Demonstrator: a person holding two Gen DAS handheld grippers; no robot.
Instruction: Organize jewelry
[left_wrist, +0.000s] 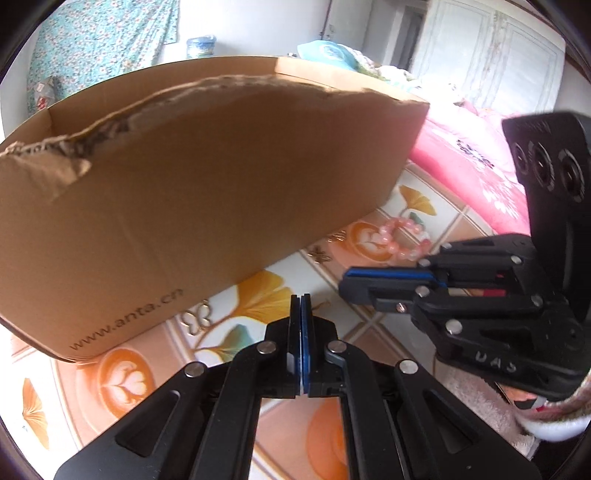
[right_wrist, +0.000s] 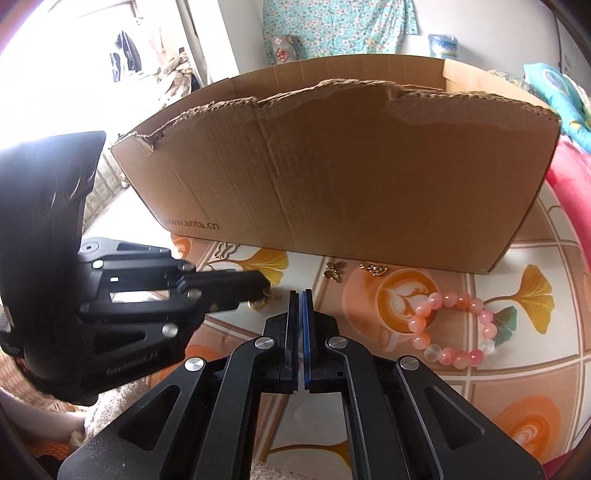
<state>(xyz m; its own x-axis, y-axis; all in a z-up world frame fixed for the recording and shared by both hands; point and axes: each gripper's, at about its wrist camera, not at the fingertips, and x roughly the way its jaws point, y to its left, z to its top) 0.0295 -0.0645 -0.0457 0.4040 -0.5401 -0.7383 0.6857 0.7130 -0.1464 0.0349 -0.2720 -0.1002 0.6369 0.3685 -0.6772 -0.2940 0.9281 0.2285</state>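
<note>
Bead bracelet (right_wrist: 452, 326) on the table (right_wrist: 517, 387): light, limp, slippery; pinch across one strand; both grippers (right_wrist: 300, 295) (left_wrist: 301, 299) closed, empty.

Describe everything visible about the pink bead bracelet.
The pink bead bracelet is a closed loop of round, glossy, translucent beads, mostly pink and peach with a few frosted white ones. It lies flat on the patterned tablecloth, in front of the cardboard box and apart from it. Neither gripper touches it.
</note>
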